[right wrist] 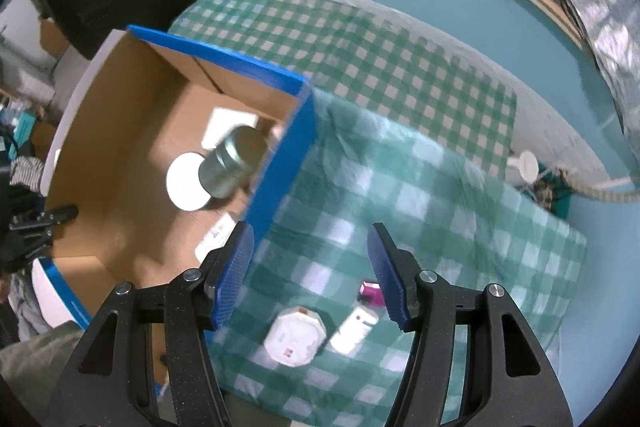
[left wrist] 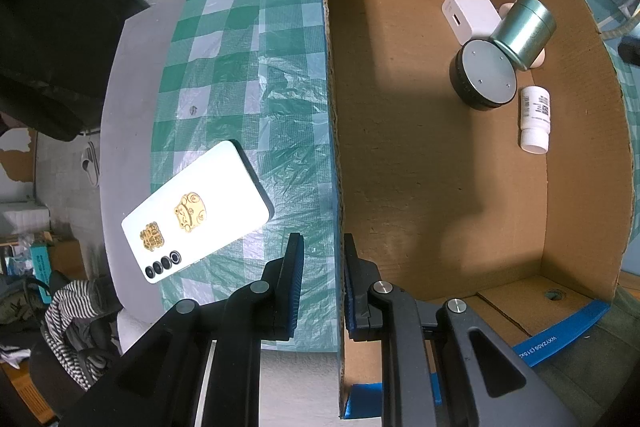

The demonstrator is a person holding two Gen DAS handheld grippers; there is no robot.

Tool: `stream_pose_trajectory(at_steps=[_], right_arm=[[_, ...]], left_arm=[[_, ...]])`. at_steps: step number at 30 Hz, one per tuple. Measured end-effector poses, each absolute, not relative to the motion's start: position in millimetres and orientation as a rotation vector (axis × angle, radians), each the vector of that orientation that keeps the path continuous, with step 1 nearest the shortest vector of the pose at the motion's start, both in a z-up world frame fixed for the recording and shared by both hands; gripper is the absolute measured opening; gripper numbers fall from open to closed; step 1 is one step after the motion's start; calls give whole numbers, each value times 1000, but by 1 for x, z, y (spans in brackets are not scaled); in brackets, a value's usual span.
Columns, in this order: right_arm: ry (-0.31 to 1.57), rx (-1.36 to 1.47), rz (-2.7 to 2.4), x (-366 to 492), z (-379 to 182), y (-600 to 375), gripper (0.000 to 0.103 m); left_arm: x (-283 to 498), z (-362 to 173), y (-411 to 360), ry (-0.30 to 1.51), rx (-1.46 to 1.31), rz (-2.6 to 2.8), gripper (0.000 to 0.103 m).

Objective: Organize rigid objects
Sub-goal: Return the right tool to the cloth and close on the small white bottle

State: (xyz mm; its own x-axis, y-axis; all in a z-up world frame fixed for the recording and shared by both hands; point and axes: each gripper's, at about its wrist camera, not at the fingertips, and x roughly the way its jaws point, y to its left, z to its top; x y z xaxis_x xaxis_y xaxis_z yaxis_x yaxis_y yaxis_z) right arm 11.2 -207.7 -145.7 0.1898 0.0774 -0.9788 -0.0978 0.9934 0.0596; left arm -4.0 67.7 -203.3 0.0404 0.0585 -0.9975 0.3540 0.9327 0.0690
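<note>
Cardboard box (left wrist: 420,155) with blue rim on checked tabletop (left wrist: 248,75), left gripper (left wrist: 322,267) narrow astride its wall, tin (left wrist: 522,31) inside, phone (left wrist: 196,213) outside, right gripper (right wrist: 310,263) wide, empty, over white octagonal container (right wrist: 294,339) and bottle (right wrist: 354,327).

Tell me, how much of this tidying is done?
Partly done. The cardboard box already holds a green tin, a round black disc, a white charger and a white bottle. Both grippers are empty. A white phone, an octagonal box and a small bottle remain on the tablecloth.
</note>
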Motion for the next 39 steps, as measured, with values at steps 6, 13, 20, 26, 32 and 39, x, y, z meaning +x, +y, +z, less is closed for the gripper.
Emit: stream_pose_trajectory(at_steps=[6,13,20,26,32,39], right_arm=[[1436,49,60,-10,-170,-229,60],[1483,109,-9,-28,-193,-251,60],[1526,148,-74,-42,-218,-263,60],[1555,168,-102,-50,-239,-270,60],[1557,187,-119,-54,-251,-272,59],[1558,196,-118,-49,-268,-276,38]], left_arm=[[-4,-203,68,1522,336,-233,17],[-5,-204,67,1523,342,-235,18],[-5,-203,67,1523,341,-236,18],[-5,-203,67,1523,340,-236,18],[-5,-203,67,1524,342,-237,17],[-5,-204,67,1524,342,-236,17]])
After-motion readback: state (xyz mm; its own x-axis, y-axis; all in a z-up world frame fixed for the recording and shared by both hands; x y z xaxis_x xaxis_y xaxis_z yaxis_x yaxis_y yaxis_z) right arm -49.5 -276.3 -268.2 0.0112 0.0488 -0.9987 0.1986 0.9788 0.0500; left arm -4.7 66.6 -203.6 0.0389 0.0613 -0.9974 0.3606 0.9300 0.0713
